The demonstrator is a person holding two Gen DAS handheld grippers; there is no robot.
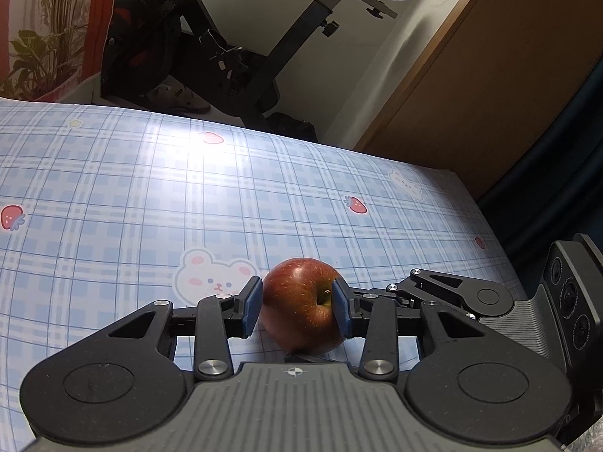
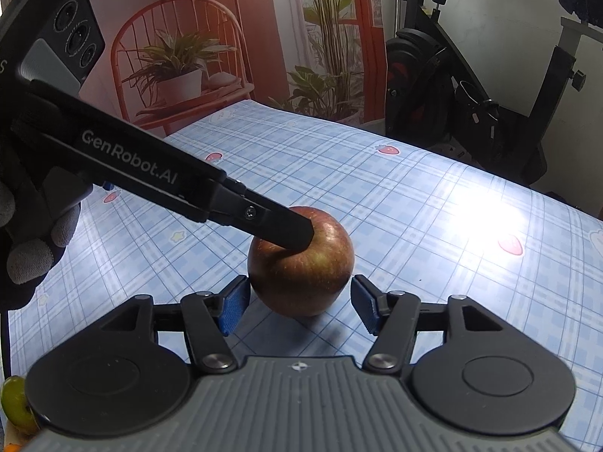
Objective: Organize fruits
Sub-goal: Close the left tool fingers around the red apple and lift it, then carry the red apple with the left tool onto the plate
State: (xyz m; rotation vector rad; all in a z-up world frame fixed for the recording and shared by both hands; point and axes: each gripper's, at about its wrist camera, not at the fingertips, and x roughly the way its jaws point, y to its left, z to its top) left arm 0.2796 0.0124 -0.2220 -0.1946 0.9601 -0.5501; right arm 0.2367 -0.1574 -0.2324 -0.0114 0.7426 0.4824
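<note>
- Left gripper (image 1: pixel 297 303): blue pads clamped on the red apple (image 1: pixel 301 305), one on each side; stem dimple faces the right-hand pad.
- Apple sits on the blue plaid tablecloth (image 1: pixel 132 188), near my edge of the table, beside a bear print.
- Right gripper (image 2: pixel 299 307): jaws apart, straddling the apple's near side. Left pad just beside the skin, right pad clear of it, so I see no grip.
- Gloved hand (image 2: pixel 26 241) holds the left gripper's handle.
- Green fruit (image 2: pixel 13 401) at bottom left corner of right view, mostly hidden.
</note>
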